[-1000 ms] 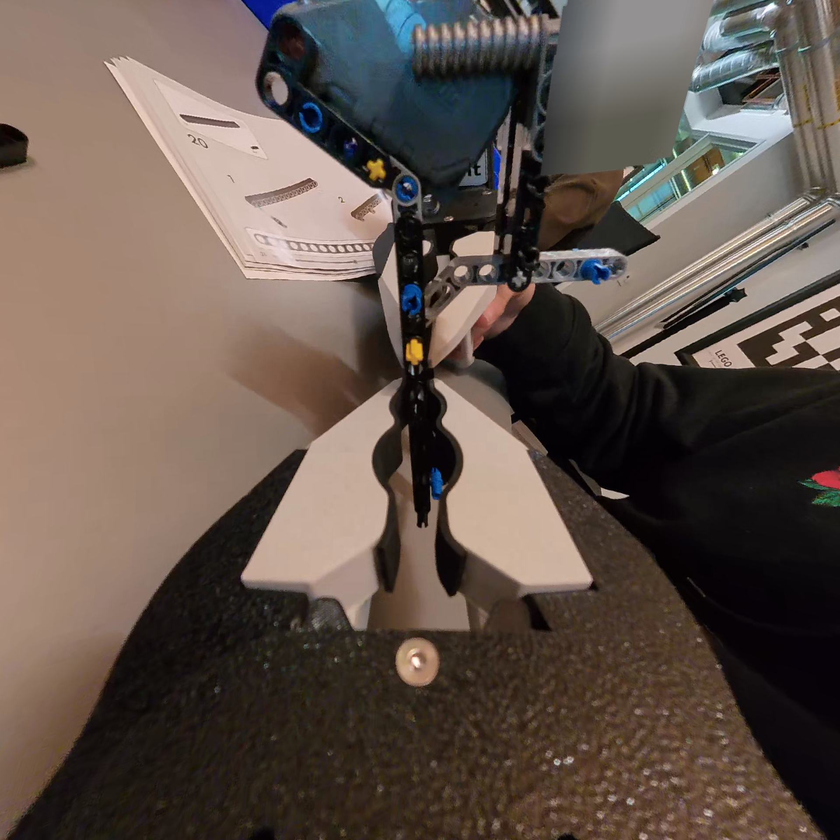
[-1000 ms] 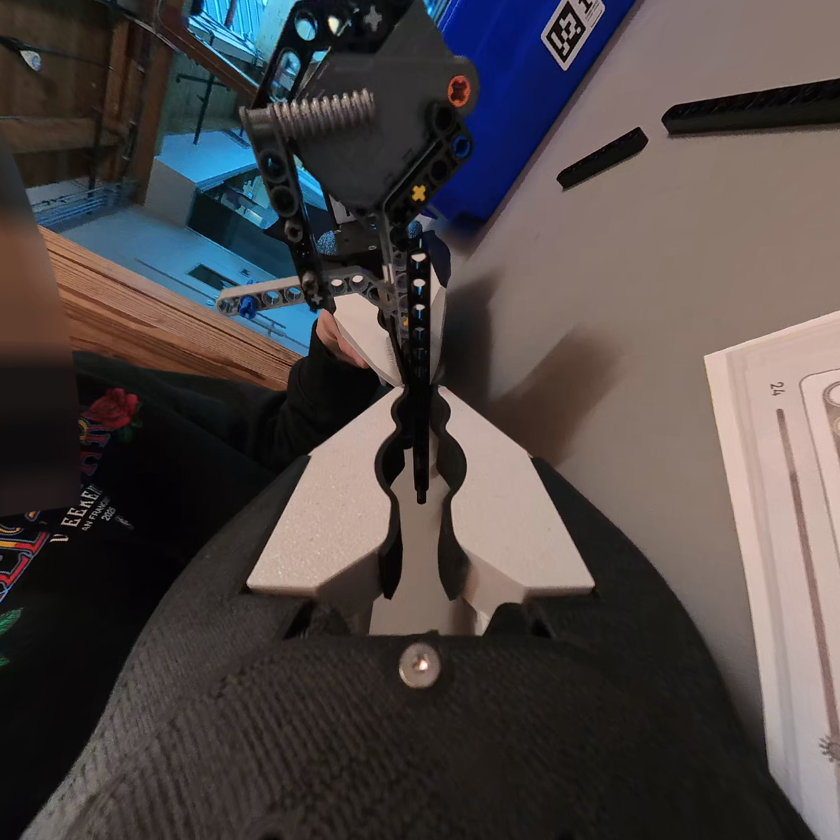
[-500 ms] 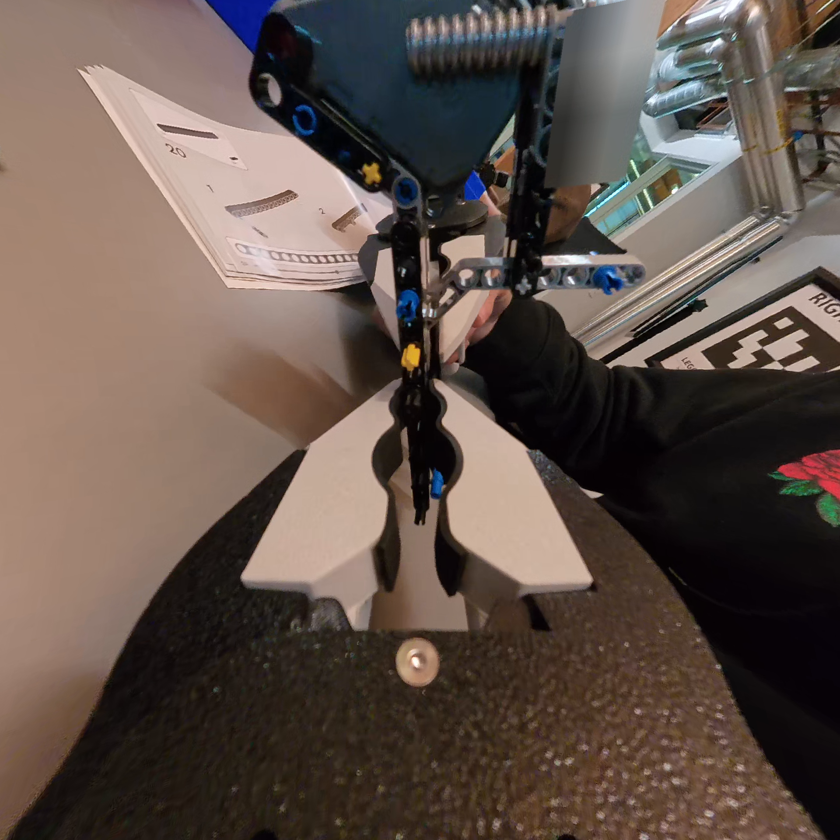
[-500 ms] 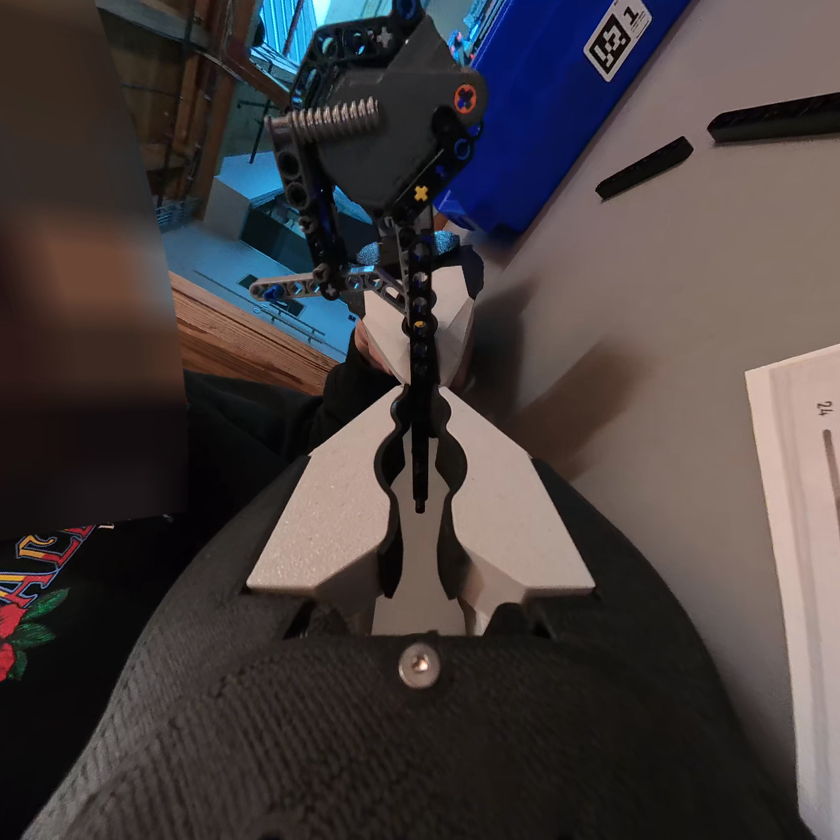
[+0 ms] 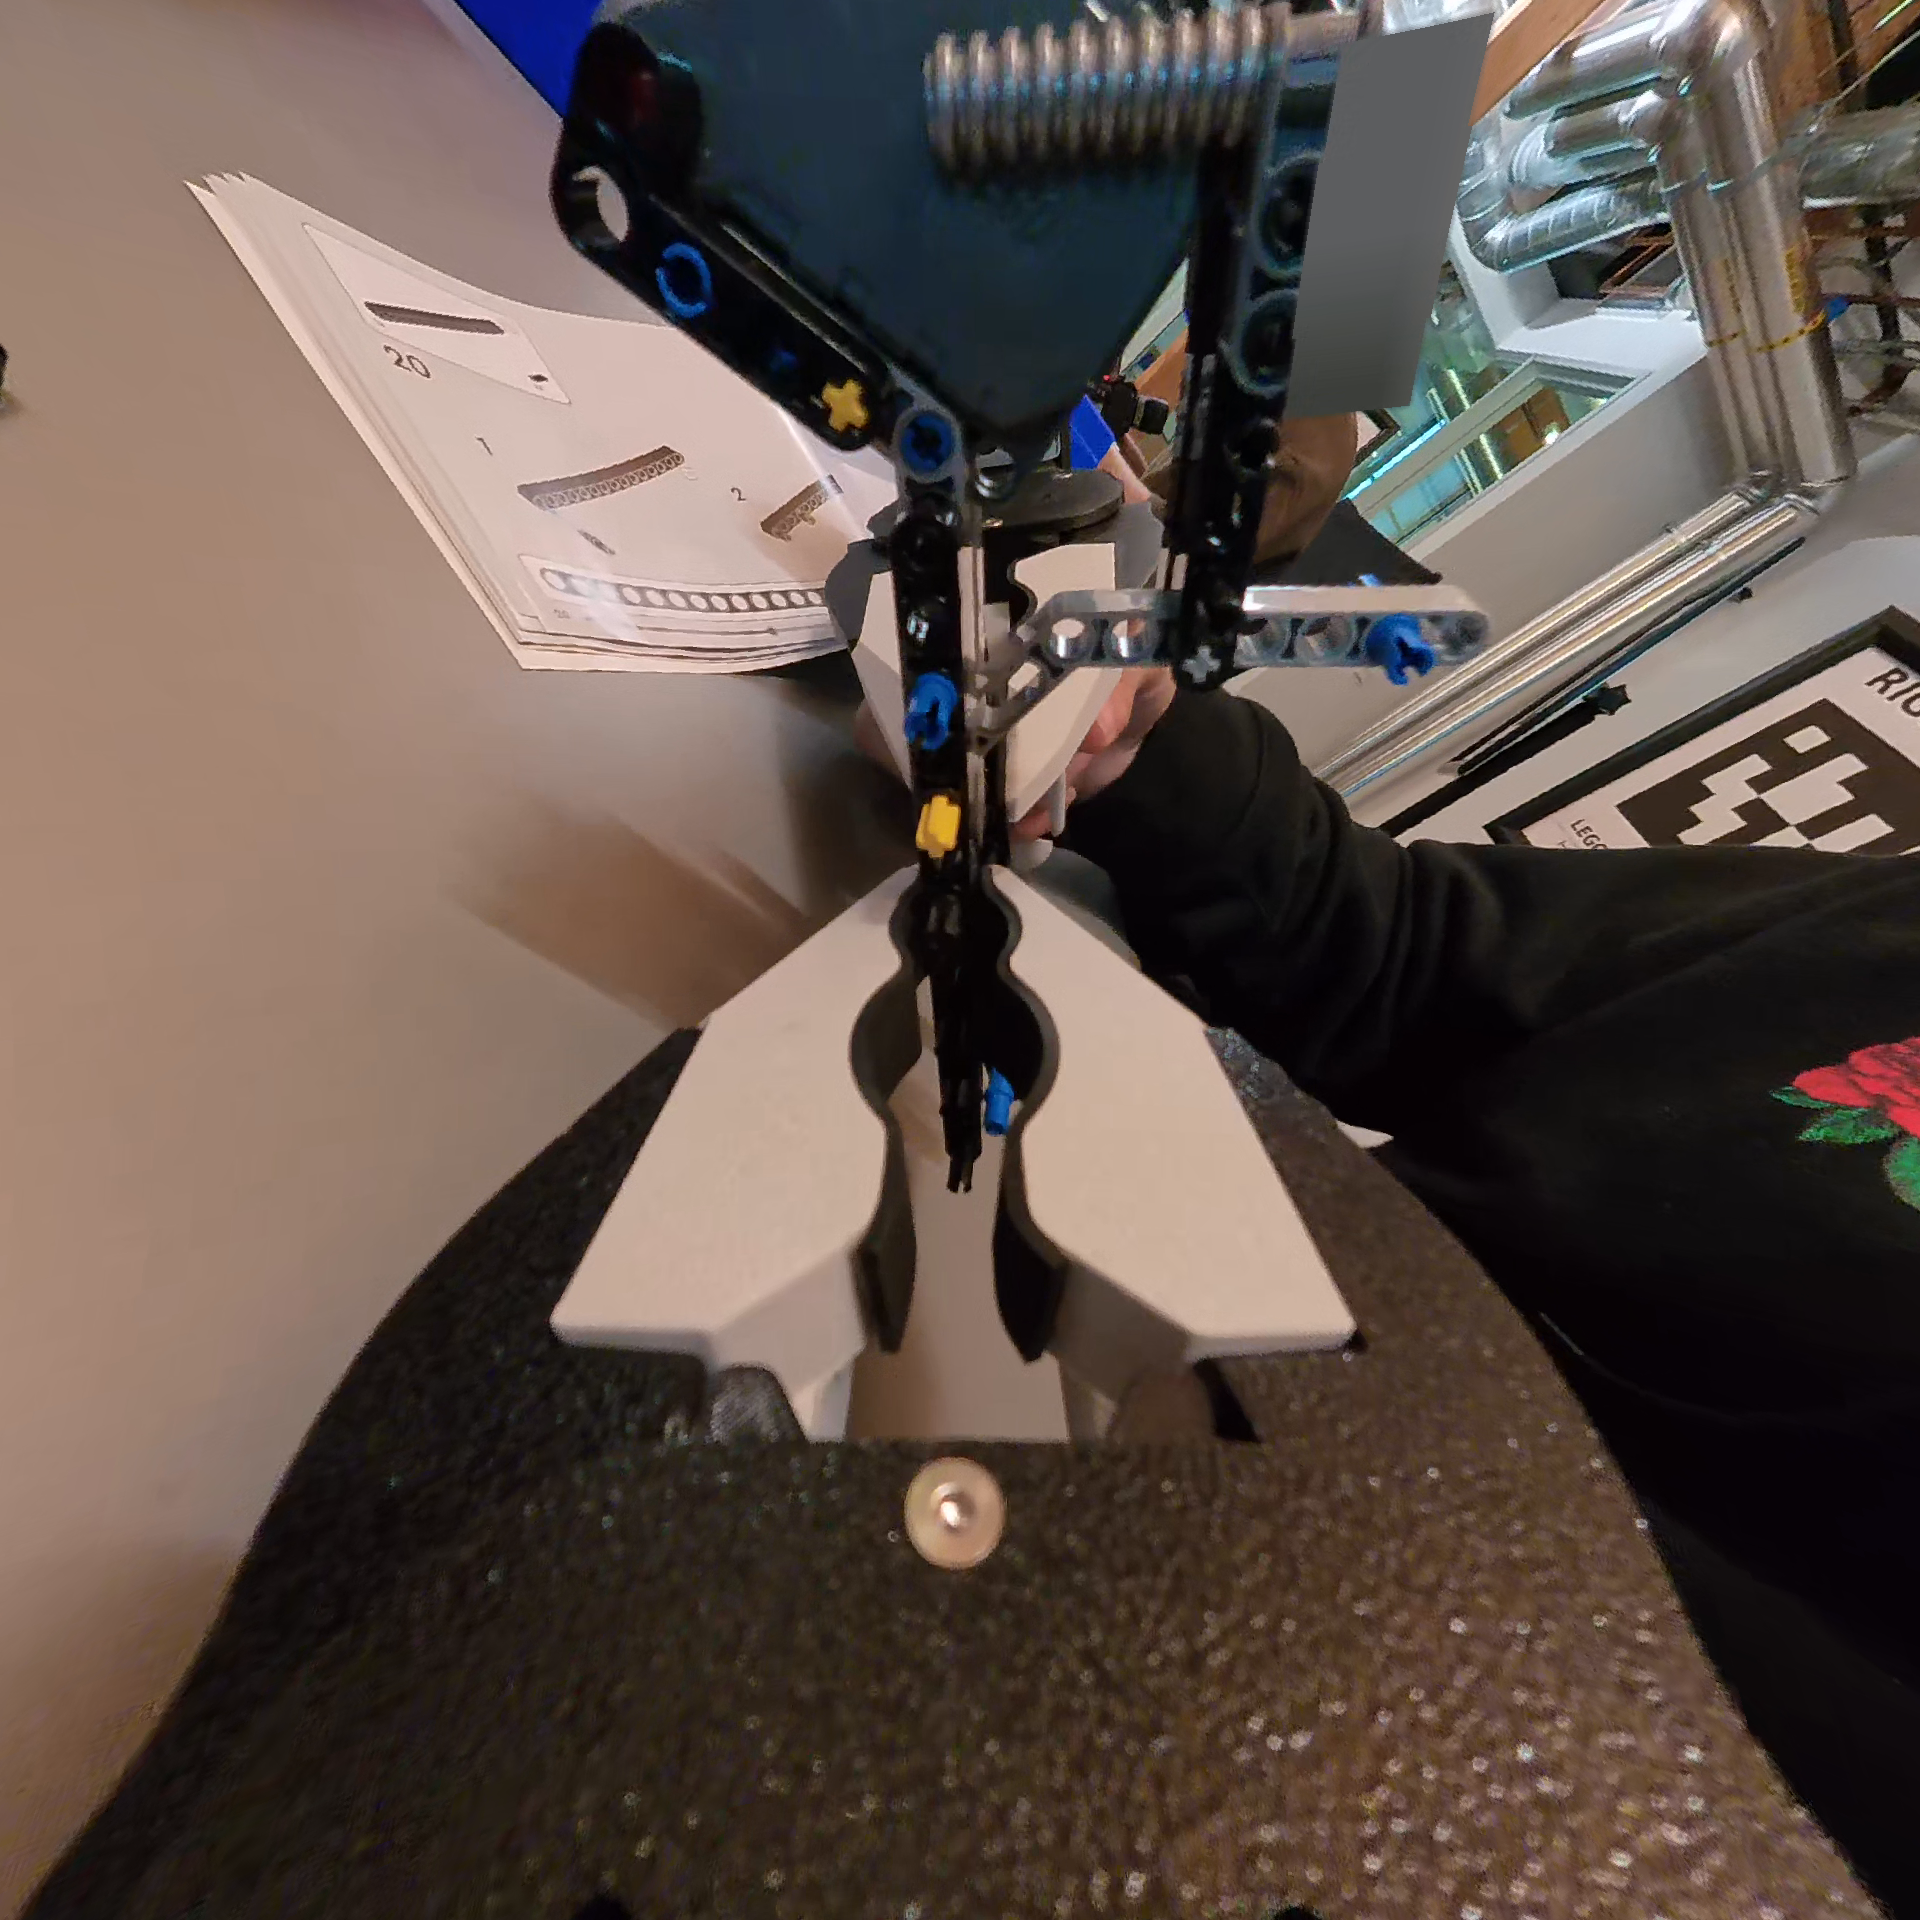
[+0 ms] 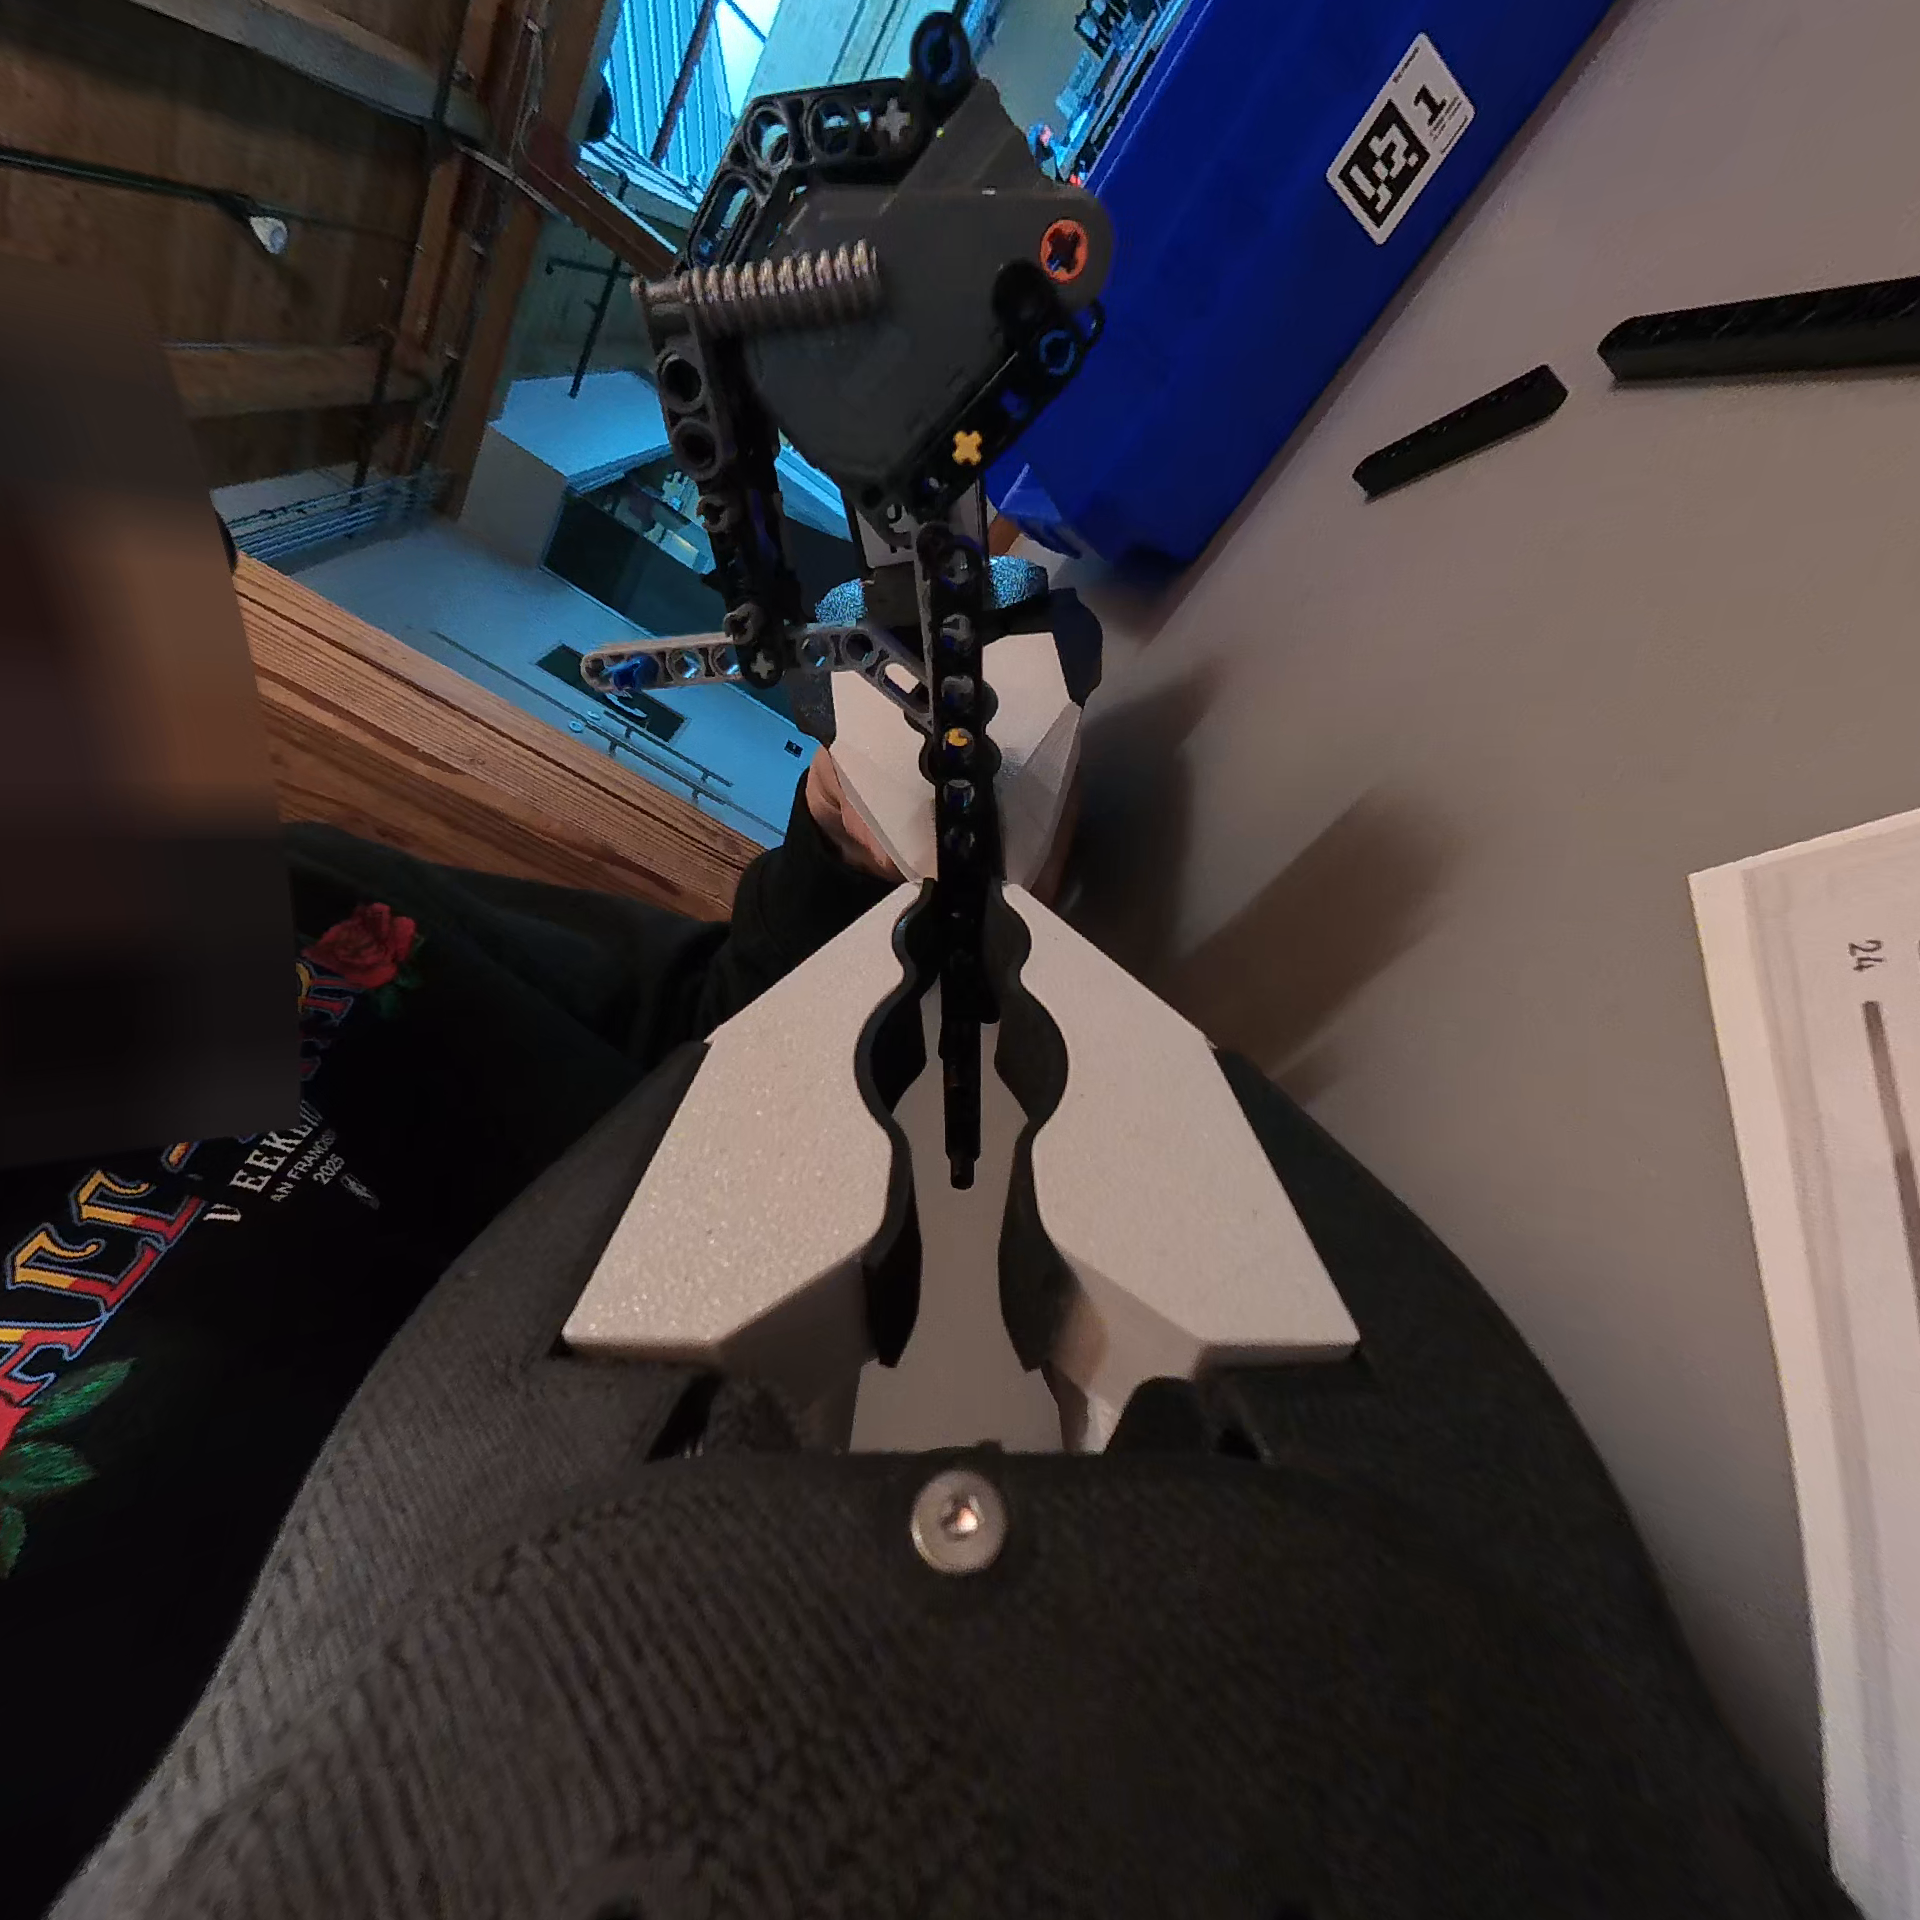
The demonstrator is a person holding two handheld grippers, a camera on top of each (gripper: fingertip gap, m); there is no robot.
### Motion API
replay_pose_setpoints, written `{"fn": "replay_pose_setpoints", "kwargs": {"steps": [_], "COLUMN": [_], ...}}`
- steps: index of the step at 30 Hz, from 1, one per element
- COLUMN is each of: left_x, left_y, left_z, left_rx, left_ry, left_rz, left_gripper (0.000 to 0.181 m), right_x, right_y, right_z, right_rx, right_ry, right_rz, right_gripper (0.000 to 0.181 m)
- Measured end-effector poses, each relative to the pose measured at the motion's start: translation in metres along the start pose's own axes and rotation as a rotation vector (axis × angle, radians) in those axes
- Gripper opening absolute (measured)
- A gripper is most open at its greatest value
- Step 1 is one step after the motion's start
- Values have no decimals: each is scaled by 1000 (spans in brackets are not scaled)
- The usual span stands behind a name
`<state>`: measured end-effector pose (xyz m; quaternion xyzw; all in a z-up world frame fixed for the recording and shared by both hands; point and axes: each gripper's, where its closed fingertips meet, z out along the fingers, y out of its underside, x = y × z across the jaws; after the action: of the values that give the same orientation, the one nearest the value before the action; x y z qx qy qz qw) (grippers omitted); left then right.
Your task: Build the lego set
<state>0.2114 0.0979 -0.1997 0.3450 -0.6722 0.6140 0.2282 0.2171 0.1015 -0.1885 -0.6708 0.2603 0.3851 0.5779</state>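
Observation:
The partly built lego assembly has a dark grey panel, a metal spring, a light grey cross beam and a long black beam with blue and yellow pins. It is held in the air above the grey table. My left gripper is shut on the lower end of the black beam. My right gripper is shut on the same beam from the opposite side. Each view shows the other gripper's white fingers just behind the beam.
An open instruction booklet lies on the table. A blue bin stands at the far edge, with two loose black beams beside it. A person's black sleeve is close on the near side.
Both grippers and the assembly have shifted and tilted slightly together, so the background slid in both views. Both grips on the black beam are unchanged.

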Motion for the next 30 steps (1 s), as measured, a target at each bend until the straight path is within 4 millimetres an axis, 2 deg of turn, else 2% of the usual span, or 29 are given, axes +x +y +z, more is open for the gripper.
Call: {"fn": "replay_pose_setpoints", "kwargs": {"steps": [14, 24, 26, 30], "left_x": [-3, 5, 1, 1], "left_y": [13, 2, -1, -4], "left_z": [0, 6, 5, 2], "left_rx": [-100, -14, 2, 29], "left_ry": [-61, 24, 5, 10], "left_rz": [65, 11, -3, 1], "left_gripper": [5, 4, 5, 5], "right_x": [7, -2, 4, 3], "right_y": [7, -3, -6, -7], "right_z": [5, -2, -1, -1], "right_rx": [-49, 9, 32, 53], "right_ry": [74, -44, 7, 47], "right_rz": [-47, 36, 20, -61], "right_gripper": [5, 5, 5, 5]}}
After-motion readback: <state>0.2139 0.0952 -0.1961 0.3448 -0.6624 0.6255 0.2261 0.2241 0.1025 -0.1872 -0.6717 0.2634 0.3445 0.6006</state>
